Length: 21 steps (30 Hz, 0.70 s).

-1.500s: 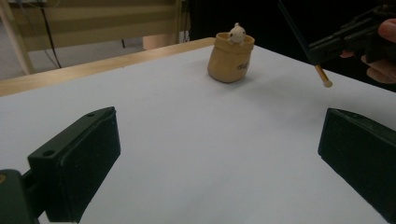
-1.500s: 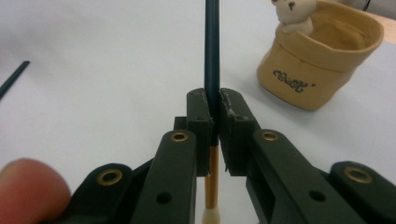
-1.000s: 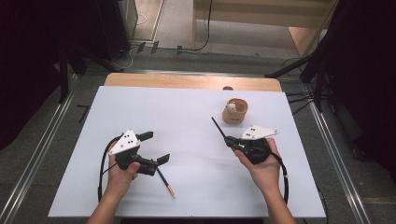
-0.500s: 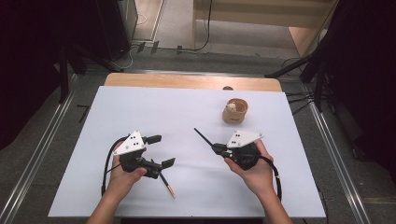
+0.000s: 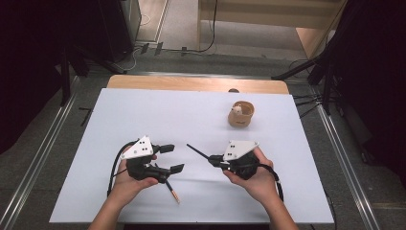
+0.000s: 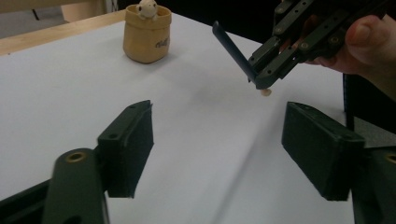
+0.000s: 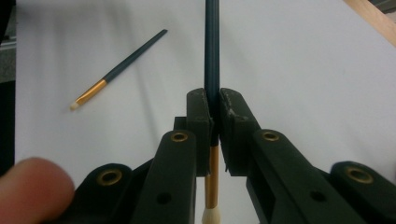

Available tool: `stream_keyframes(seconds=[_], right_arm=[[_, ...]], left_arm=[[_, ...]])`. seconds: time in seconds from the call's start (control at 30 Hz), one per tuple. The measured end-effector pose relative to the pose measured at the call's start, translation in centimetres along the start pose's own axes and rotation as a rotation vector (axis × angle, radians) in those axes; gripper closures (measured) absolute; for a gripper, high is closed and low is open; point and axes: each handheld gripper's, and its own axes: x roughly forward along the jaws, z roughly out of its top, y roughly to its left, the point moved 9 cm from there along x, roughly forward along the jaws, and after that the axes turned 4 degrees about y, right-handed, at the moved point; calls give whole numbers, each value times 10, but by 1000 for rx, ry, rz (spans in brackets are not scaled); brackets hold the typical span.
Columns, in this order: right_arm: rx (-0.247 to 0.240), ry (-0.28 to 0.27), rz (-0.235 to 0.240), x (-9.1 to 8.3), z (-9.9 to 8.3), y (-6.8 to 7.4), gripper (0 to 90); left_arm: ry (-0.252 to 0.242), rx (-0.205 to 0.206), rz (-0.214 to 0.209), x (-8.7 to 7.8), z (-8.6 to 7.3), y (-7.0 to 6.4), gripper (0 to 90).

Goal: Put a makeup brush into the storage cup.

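Brushes are the business on this white table (image 5: 143, 115). The right gripper (image 5: 216, 159) has its jaws clamped on a dark-handled brush (image 7: 211, 56), pinching it just above the gold ferrule so that the pale tip hangs below the jaws and the long handle juts out ahead — a hold near the bristle end that leaves the handle free to lead. In the high view that held brush slants up and to the left, off the table, roughly midway between the two hands.

The left gripper (image 5: 171, 158) stands with its jaws spread wide and nothing between them, hovering low over the table. A second brush (image 5: 172, 190) lies flat on the white surface just beside it, below the jaws, with its gold ferrule and pale tip pointing toward the near edge; the right gripper view shows it apart from the held one.

A small tan pot (image 5: 240, 114) with a little pale figure in its mouth stands upright toward the far right, well apart from both grippers. It looks like the likely holder for the brushes, which would explain the handle-forward grip — though the held brush currently points away from it, so a turn of the hand seems needed first.
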Motion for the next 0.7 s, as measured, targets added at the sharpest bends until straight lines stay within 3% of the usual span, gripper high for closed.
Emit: stream_keyframes(seconds=[0.1,0.5,0.7], right_arm=[[-28,9,14,2,2,5,850],[-112,49,65,10,2,19,849],[-137,73,84,13,2,25,849]], left_arm=[[8,3,-20,0,0,-2,369],[85,18,-146,6,-5,-14,494],[115,26,-170,7,-7,-16,565]])
